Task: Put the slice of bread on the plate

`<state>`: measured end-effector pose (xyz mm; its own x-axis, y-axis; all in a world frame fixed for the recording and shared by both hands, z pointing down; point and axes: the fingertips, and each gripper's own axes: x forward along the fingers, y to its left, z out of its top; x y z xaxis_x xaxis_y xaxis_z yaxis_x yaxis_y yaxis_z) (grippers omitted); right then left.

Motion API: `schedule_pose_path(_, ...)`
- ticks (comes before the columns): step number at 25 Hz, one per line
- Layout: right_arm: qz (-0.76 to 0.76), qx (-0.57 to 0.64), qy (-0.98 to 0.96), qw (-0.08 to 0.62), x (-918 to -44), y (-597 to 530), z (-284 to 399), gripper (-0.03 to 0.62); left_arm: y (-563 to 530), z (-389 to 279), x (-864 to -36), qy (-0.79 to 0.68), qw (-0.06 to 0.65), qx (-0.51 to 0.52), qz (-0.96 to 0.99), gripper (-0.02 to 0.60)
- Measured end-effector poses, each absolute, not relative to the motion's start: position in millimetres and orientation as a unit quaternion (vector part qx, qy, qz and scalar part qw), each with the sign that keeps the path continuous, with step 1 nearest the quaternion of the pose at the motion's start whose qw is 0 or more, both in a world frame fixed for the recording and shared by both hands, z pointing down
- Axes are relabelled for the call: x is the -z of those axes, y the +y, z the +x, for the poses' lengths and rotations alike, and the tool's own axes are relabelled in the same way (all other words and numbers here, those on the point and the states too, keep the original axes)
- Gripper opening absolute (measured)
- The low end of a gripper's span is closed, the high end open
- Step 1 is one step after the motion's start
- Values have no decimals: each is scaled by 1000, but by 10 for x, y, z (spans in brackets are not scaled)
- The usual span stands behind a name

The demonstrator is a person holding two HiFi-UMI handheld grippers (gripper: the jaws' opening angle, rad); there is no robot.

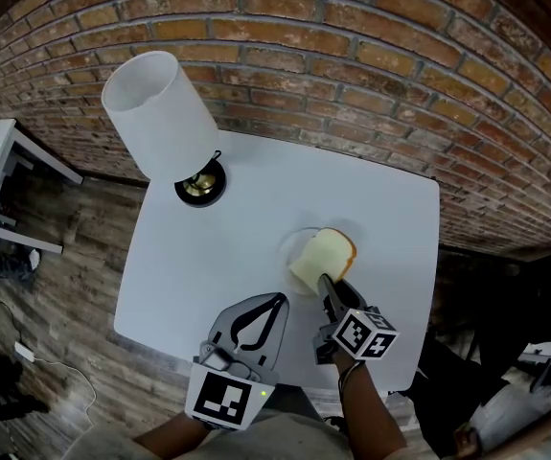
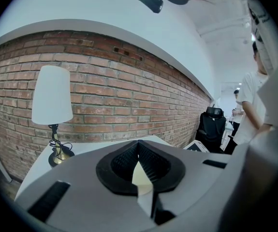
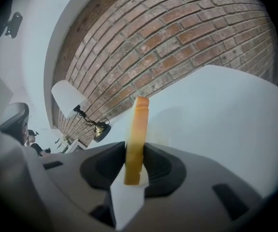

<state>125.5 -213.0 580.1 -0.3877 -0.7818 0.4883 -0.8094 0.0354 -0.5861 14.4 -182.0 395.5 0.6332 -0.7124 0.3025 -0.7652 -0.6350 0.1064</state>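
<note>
Brick wall (image 1: 352, 56) across the far side, wooden floor (image 1: 74, 286) to the left. White bench (image 1: 208, 257) set against the wall, squarish, mostly bare.

Lamp (image 1: 160, 113) on the far left corner of the bench: white shade, brass base, dark cord coiled at the foot.

My two forearms come in from the near edge, side by side. Left hand (image 1: 174, 436) sits low at the near edge of the bench. Its gripper points forward and slightly down, and its marker cube (image 1: 225, 398) faces up at me. Right hand (image 1: 359, 396) reaches a little further in, with the gripper angled more steeply towards the bench top and its marker cube (image 1: 363, 333) tilted to the right.

Left gripper (image 1: 277, 300): tips pressed together, nothing between them. Through the gap behind the tips only the white bench shows. It hangs above the bench just left of the right gripper, apart from it.

Right gripper (image 1: 326, 286): pinching the slice of bread (image 1: 321, 257) near its closest end, one pad against each flat face. The slice stands on edge, crust towards me in the right gripper view, and sticks out beyond the tips.

Plate (image 1: 291, 241): pale, hard to see against the bench, near the middle and right of centre. The bread is above it and covers its right part. I cannot tell whether the far end of the slice touches the plate.
</note>
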Motion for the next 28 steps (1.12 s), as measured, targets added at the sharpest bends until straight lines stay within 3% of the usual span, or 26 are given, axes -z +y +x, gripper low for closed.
schedule_pose_path(28, 573, -412, -704, 71, -5982, -2116, 1325, 181, -1828, 133, -3984, -413, 120, -113, 896, 9)
